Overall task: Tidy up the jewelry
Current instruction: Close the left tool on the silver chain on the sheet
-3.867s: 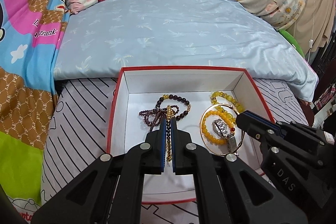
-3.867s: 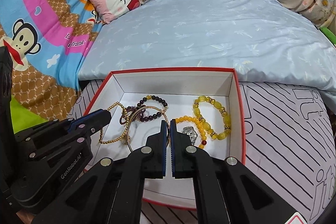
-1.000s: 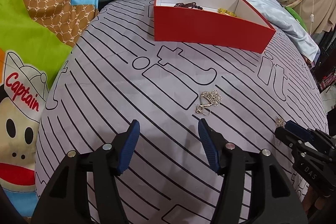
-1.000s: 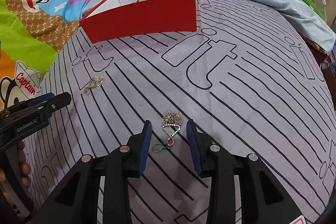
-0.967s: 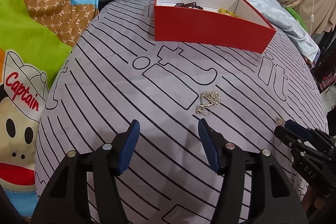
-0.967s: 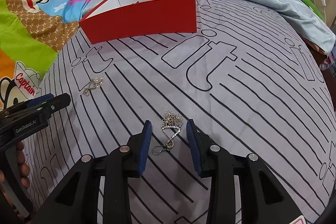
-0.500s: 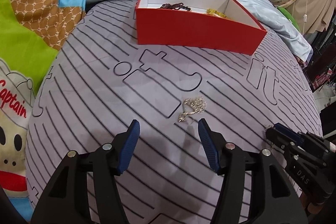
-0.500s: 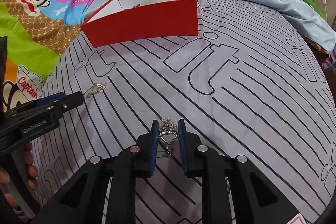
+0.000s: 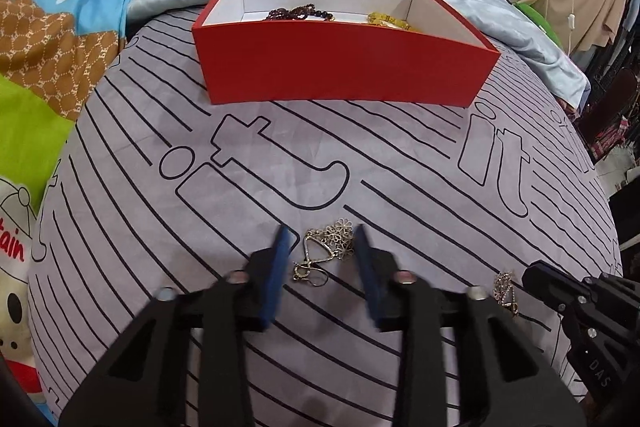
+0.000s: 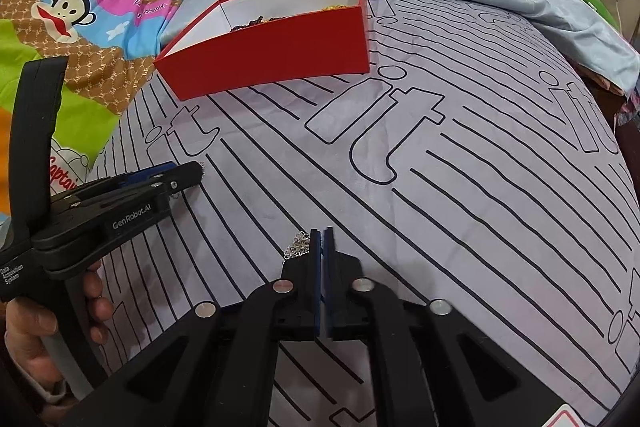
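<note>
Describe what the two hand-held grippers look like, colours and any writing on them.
Both are matte black plastic with blue pads on the inner finger faces and round silver screws at the joints. The left hand-held gripper carries white "GenRobot.AI" and "Data Acquisition System" lettering, legible in the right wrist view. The right hand-held gripper shows "DAS" in the left wrist view. A bare hand grips the left one's handle.

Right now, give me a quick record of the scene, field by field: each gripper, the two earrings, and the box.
left gripper: open, jaws either side of the left earring, not gripping
right gripper: jaws shut on the right earring, which sticks out at the tip
surface: striped grey sheet
red box: open, on the sheet beyond both grippers
box contents: dark beads and yellow beads, partly hidden by the wall
</note>
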